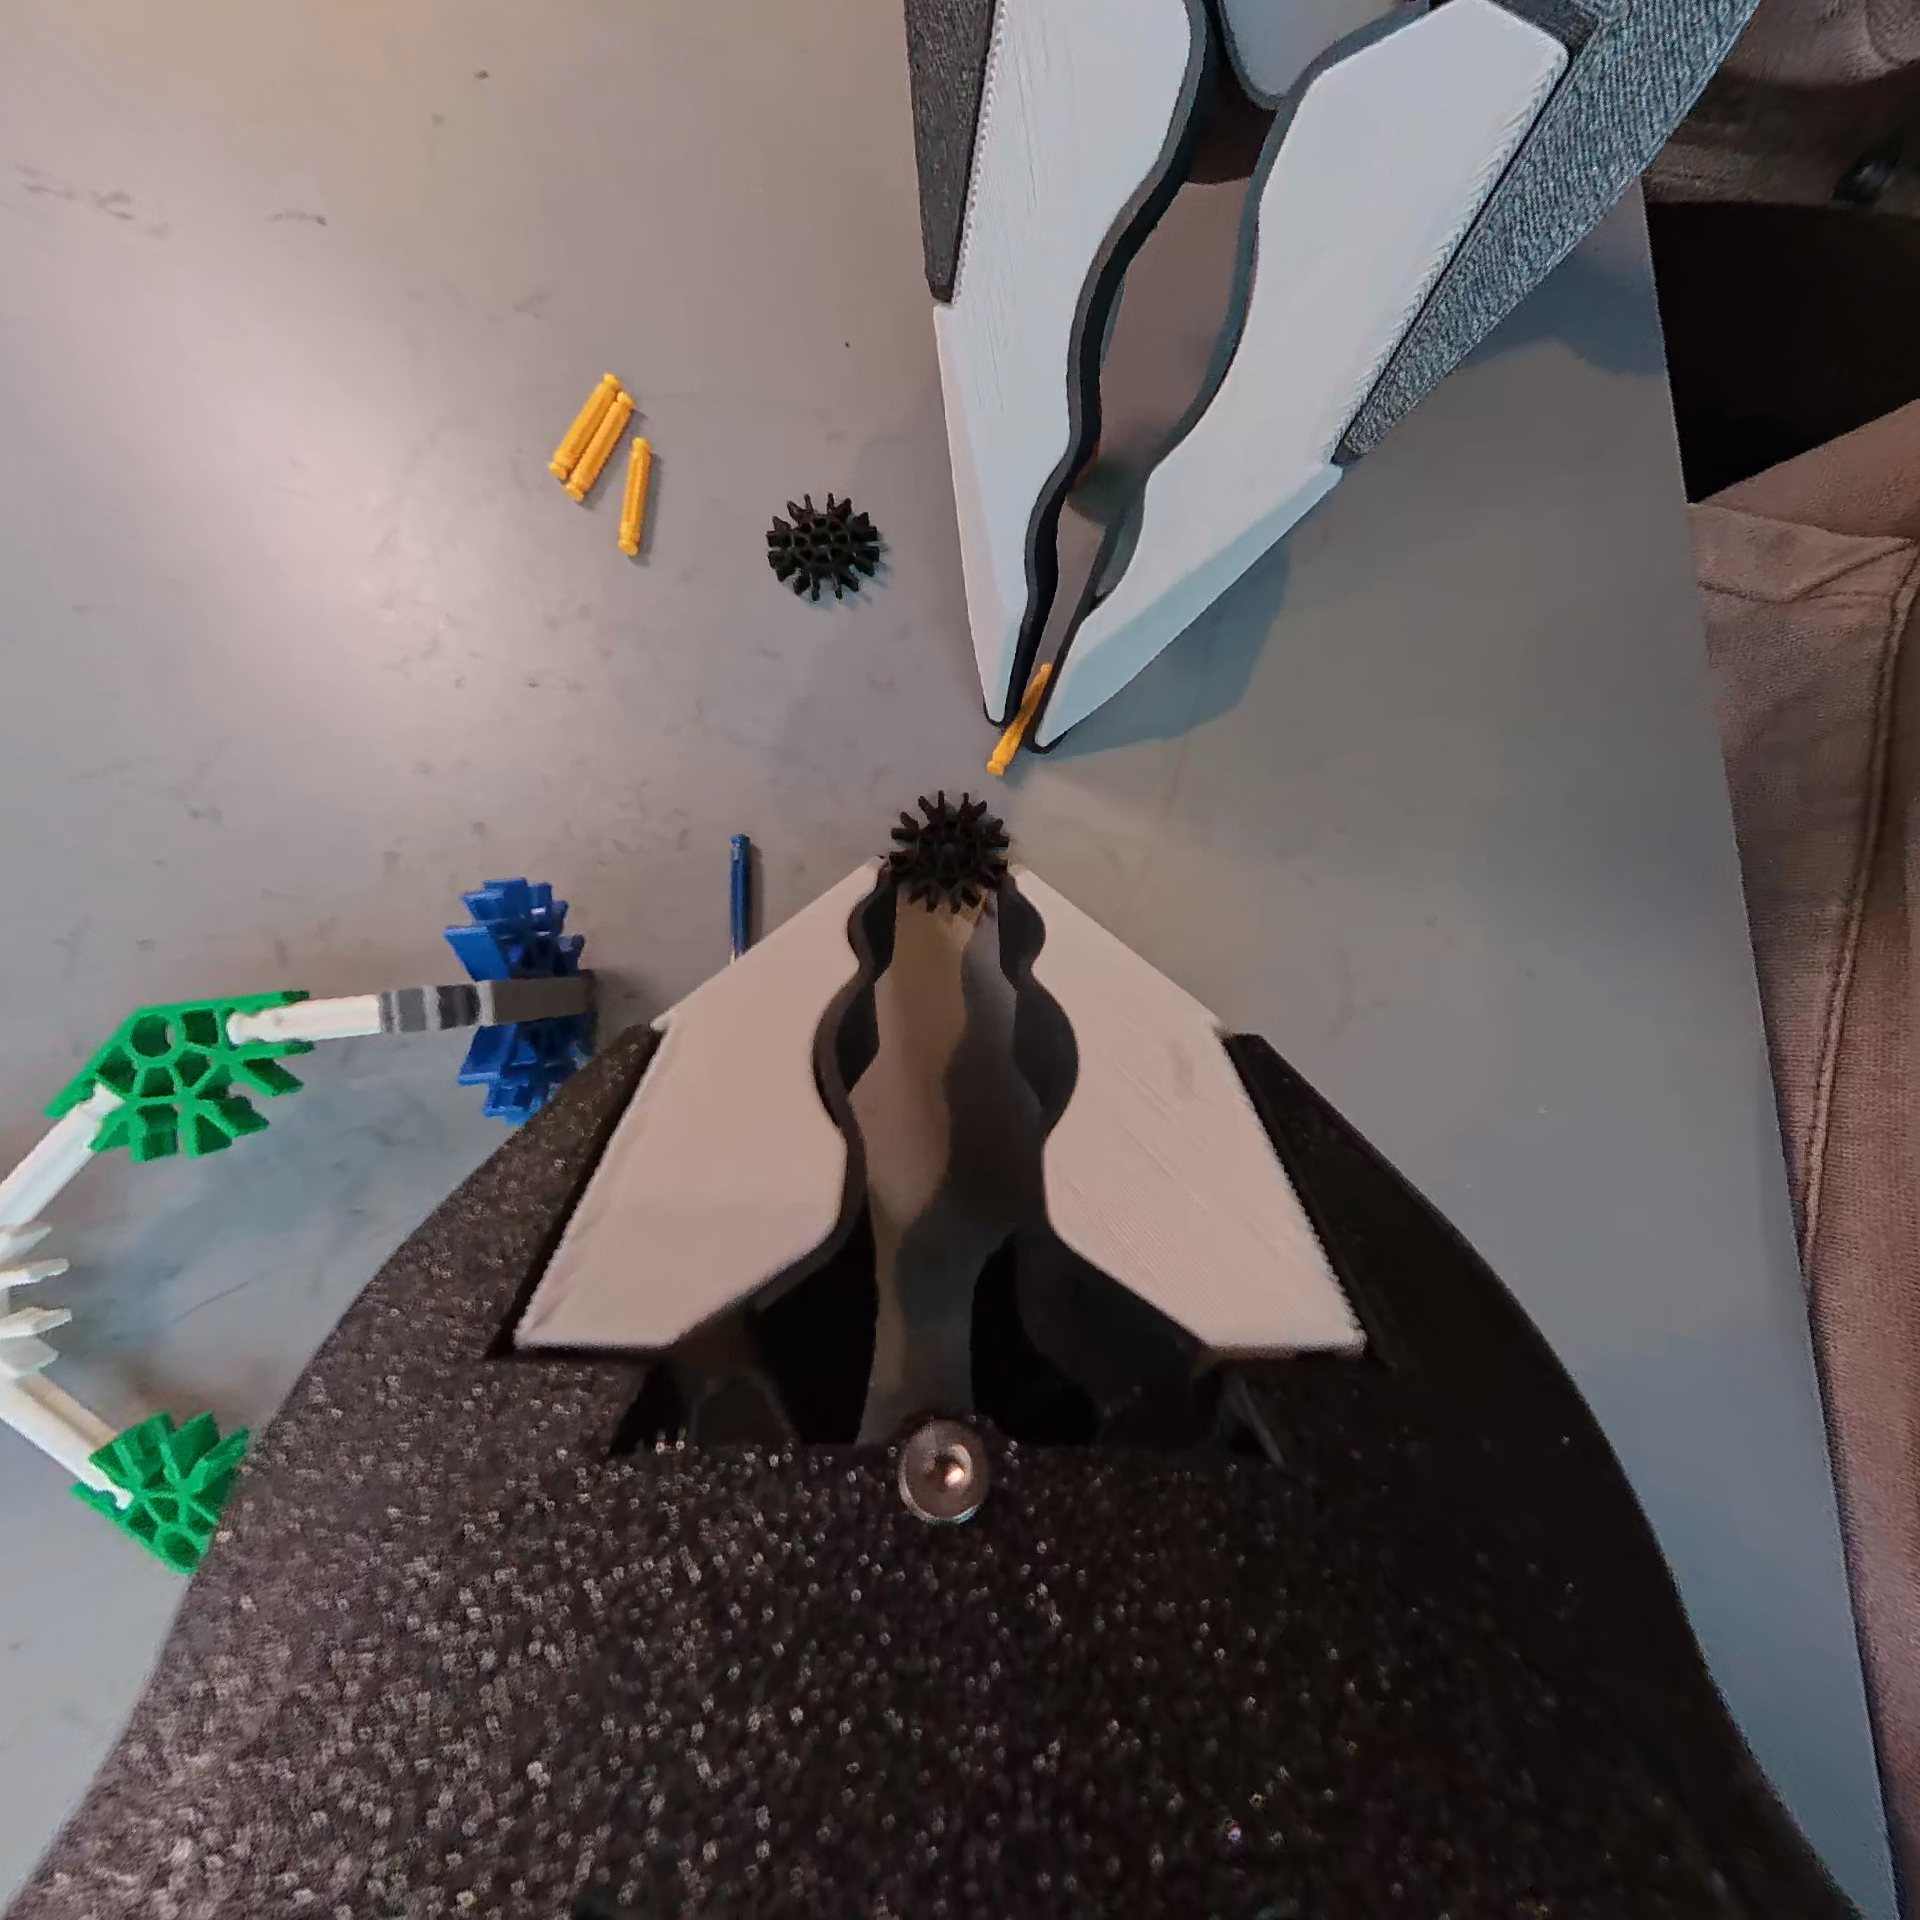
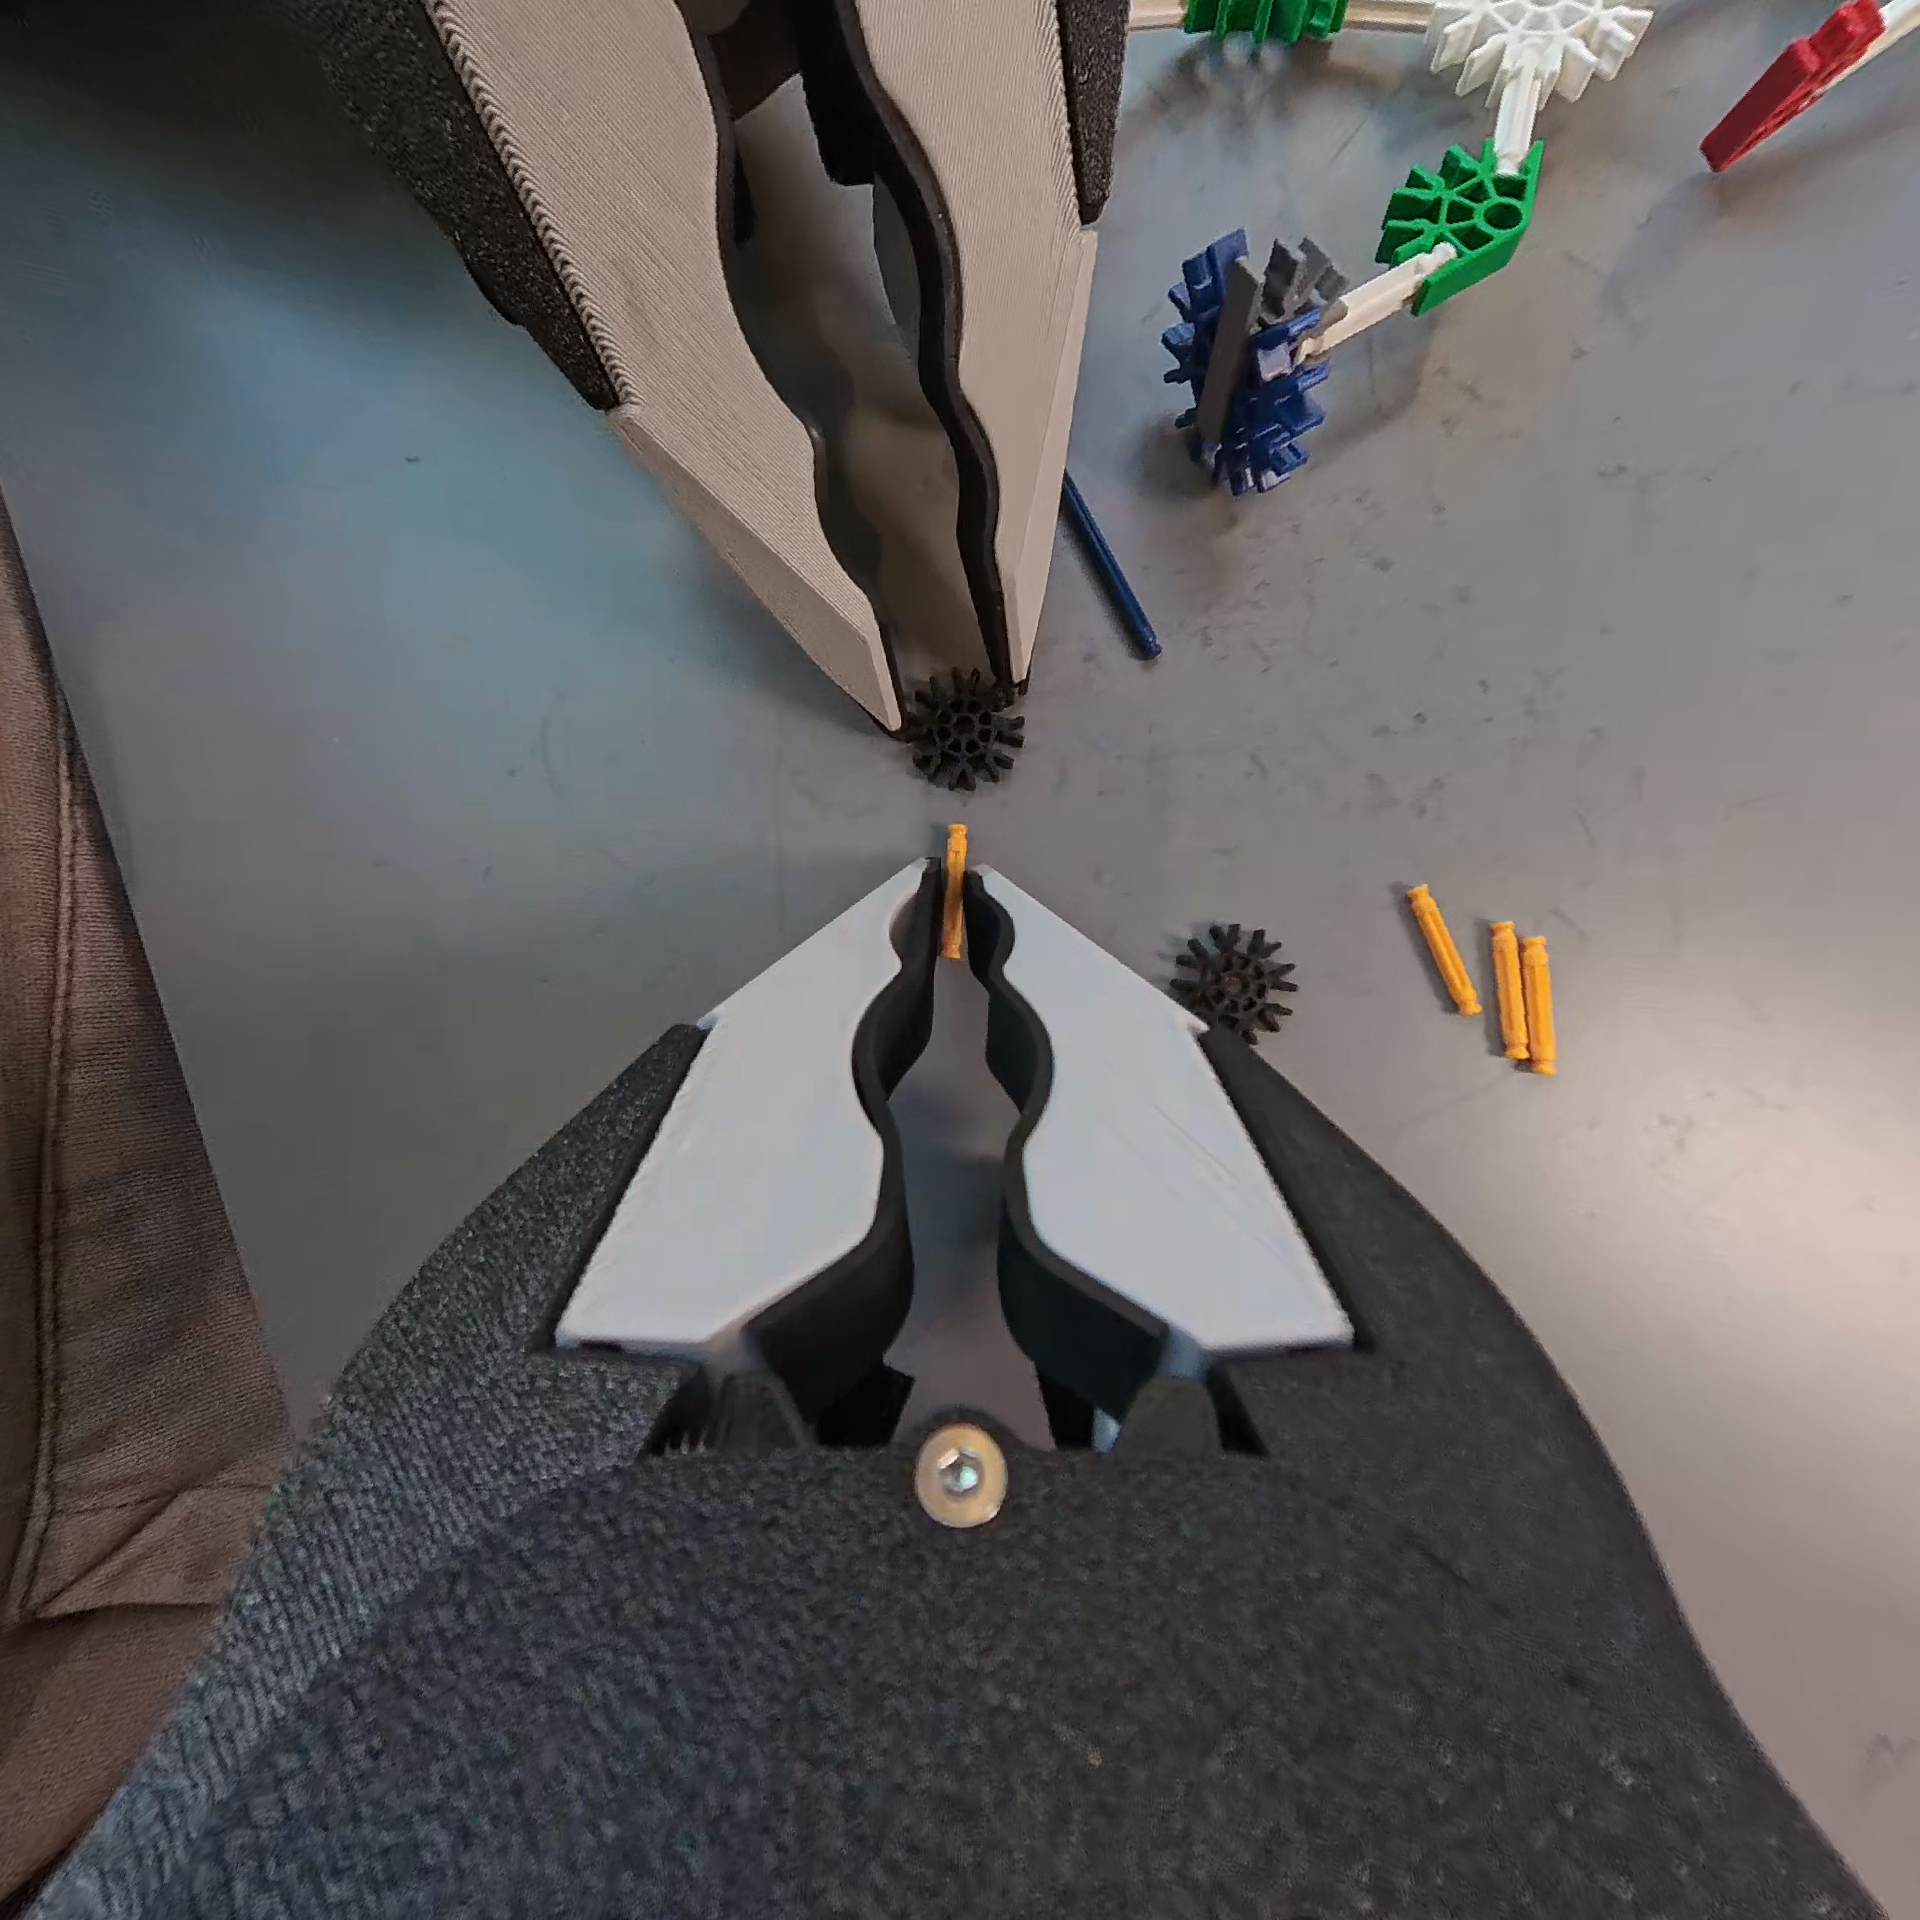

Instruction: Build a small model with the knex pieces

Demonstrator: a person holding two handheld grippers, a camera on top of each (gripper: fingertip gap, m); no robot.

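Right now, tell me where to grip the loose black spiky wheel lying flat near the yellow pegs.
Grip the black wheel across its rim, from straight above: it lies flat on the table, so only opposite spike tips offer faces. Both grippers are full: the left gripper holds another wheel, the right gripper a yellow peg.

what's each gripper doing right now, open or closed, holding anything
Left gripper: closed on a black spiky connector.
Right gripper: closed on a short yellow rod.
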